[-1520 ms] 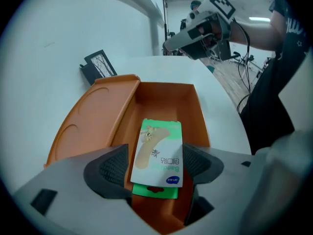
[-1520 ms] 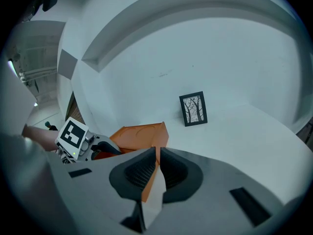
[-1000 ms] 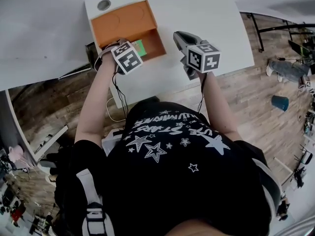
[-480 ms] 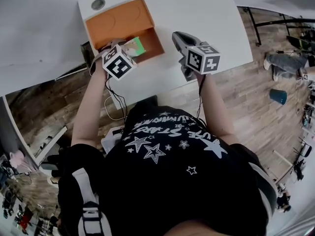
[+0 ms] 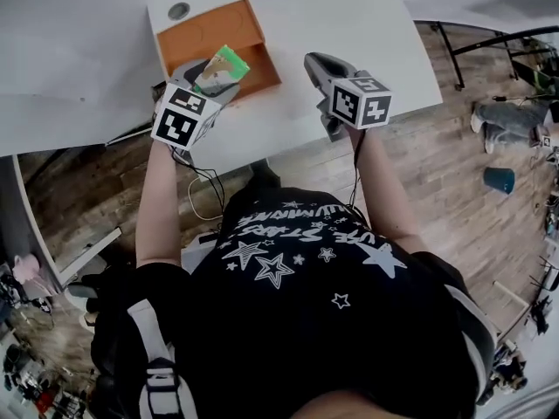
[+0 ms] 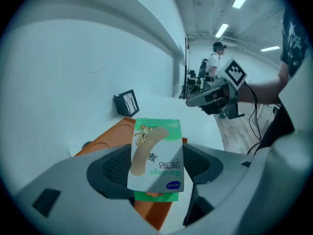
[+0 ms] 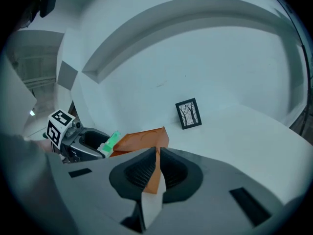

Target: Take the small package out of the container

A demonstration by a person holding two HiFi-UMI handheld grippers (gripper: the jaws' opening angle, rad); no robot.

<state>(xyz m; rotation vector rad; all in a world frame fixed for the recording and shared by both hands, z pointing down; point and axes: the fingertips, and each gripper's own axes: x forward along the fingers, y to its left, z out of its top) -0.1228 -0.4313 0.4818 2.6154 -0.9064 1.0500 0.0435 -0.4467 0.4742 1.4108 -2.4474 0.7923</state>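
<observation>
— So, where is the small package [image 6: 157, 151]?

— It is pinched in the left gripper [image 5: 208, 85], the jaws pressed on its side edges. Its long axis runs out along them toward 1 o'clock in the head view. It hangs over the near edge of the orange container [image 5: 205, 33], seemingly above the rim.

— And the right gripper [image 5: 319, 66]?

— It is at 3 o'clock of the container, over the table [image 5: 367, 11], with its jaws together on nothing. The left one carries; I'd draw it toward 6 o'clock.
</observation>
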